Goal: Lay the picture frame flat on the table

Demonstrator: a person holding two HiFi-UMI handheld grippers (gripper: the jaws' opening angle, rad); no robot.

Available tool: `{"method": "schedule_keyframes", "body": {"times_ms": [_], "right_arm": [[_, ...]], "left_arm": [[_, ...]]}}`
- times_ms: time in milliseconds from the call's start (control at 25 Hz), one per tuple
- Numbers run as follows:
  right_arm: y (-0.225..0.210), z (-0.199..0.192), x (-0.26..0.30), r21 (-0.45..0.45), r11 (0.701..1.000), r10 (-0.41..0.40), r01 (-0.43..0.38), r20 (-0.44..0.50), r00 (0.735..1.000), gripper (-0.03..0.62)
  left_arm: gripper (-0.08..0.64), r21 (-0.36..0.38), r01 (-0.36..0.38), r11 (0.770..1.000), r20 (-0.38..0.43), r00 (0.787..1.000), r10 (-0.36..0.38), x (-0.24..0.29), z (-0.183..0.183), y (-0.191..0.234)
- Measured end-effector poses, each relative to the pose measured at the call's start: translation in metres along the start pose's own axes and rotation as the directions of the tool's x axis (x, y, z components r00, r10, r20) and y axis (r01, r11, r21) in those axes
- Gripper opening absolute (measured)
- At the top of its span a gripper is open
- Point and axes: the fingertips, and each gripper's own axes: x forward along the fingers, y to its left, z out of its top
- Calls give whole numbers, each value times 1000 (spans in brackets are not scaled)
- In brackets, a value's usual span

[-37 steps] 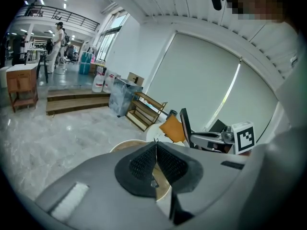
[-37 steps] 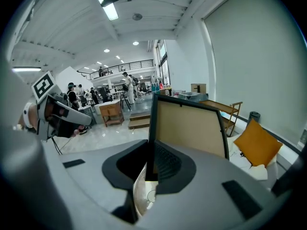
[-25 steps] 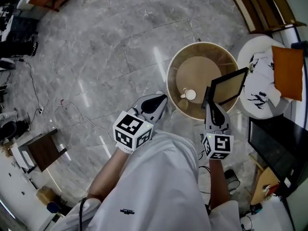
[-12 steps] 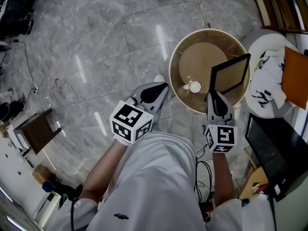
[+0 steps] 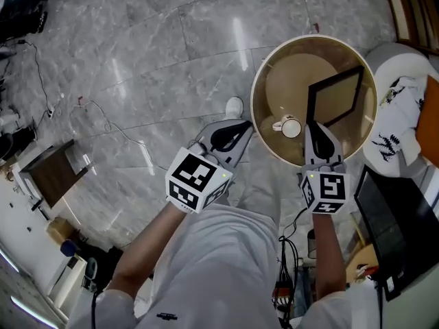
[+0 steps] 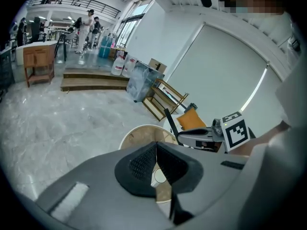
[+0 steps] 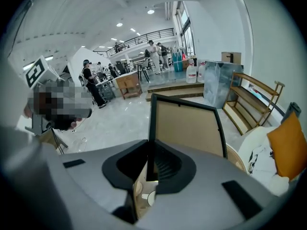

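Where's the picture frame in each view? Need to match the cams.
Head view: picture frame upper right, over the round table, in the right claw.
Left gripper view: edge-on dark strip right of centre.
Right gripper view: centre, upright between the jaws.
Shared landmark: the white cup, in all three.

frame [image 7: 187, 126] btm behind right tool [image 7: 149, 161], cup [image 7: 151, 197] half-hidden

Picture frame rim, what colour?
Black rim all round the rectangular tan-faced picture frame; clearest in right gripper view.

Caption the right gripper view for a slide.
Right gripper shut on one edge of the frame, holding it upright at the round table.
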Motion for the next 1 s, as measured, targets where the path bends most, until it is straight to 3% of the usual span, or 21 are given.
{"method": "schedule_keyframes", "body": {"times_ms": [560, 840, 1000], "right_arm": [[9, -61, 87, 129, 991, -12, 21, -75, 997, 37], [6, -80, 126, 230, 970, -59, 80, -95, 994, 37], [11, -91, 146, 276, 957, -62, 90, -108, 992, 37]], "left_arm": [[5, -52, -50, 997, -51, 998, 47, 71, -63, 67], [5, -52, -86, 995, -80, 993, 82, 96, -92, 100], [5, -88, -90, 992, -88, 993, 82, 107, -108, 109]]}}
